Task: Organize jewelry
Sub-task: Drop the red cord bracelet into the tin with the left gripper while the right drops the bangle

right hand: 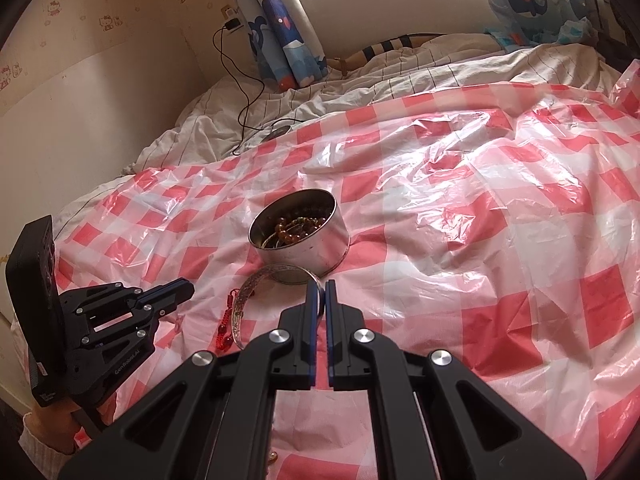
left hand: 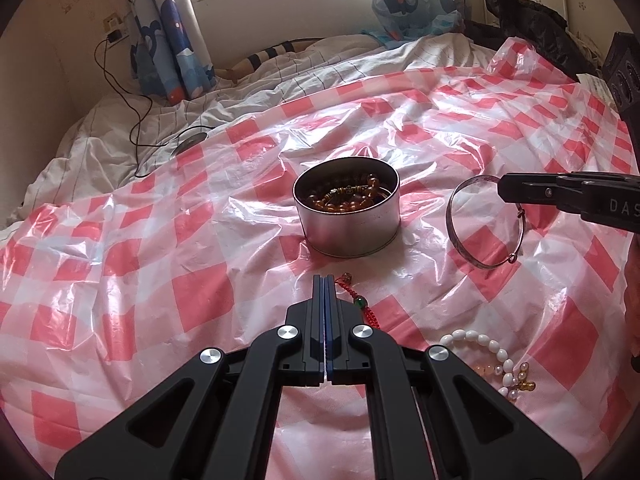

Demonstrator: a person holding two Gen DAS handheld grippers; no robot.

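Our right gripper (right hand: pixel 320 292) is clamped on the silver bangle (left hand: pixel 482 222): pads pinch the band near its top edge, and the ring hangs tilted off the tips with its lower edge near or on the checked plastic sheet (left hand: pixel 160 280); we can't tell which. Bangle sits just right of the round metal tin (left hand: pixel 352 224), apart from its wall in the left view.

Our left gripper (left hand: pixel 324 280) has its jaws fully together with nothing between them, tips hovering just in front of the tin. Red cord charm (left hand: pixel 358 304) with a green bead lies right beside those tips. White bead bracelet (left hand: pixel 486 350) is further right.

Tin already holds amber beads (right hand: pixel 290 232).
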